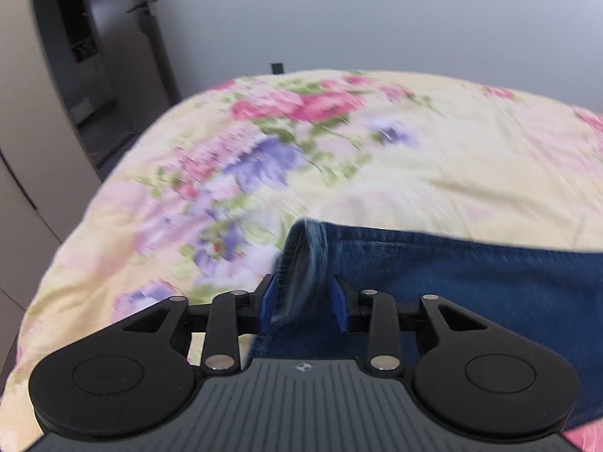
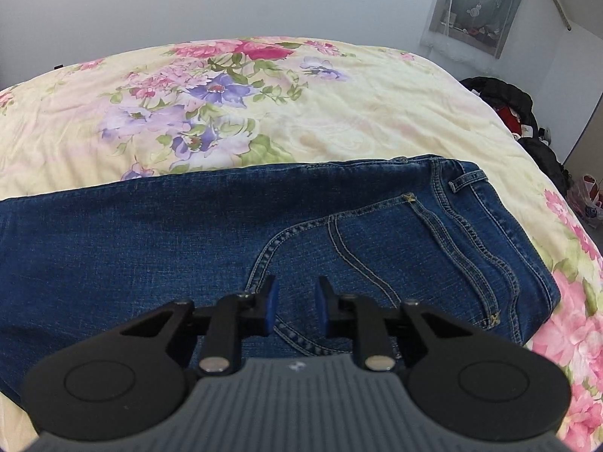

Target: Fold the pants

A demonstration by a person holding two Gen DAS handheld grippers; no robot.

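Note:
Blue denim jeans (image 2: 188, 241) lie flat on a floral bedspread, waistband and back pocket (image 2: 414, 233) to the right. My right gripper (image 2: 296, 307) hovers over the seat area, jaws open with only flat denim below. In the left wrist view, my left gripper (image 1: 303, 301) has a raised fold of the jeans' leg end (image 1: 301, 256) between its blue pads (image 1: 267, 301); the jaws stand apart with the cloth bunched between them. The rest of the jeans (image 1: 490, 293) stretch to the right. This view is blurred by motion.
The yellow floral bedspread (image 2: 301, 113) covers the whole bed. A dark doorway (image 1: 86, 56) and a wardrobe stand left of the bed. Dark bags and clothes (image 2: 520, 113) lie on the floor at the right, under a curtained window (image 2: 478, 3).

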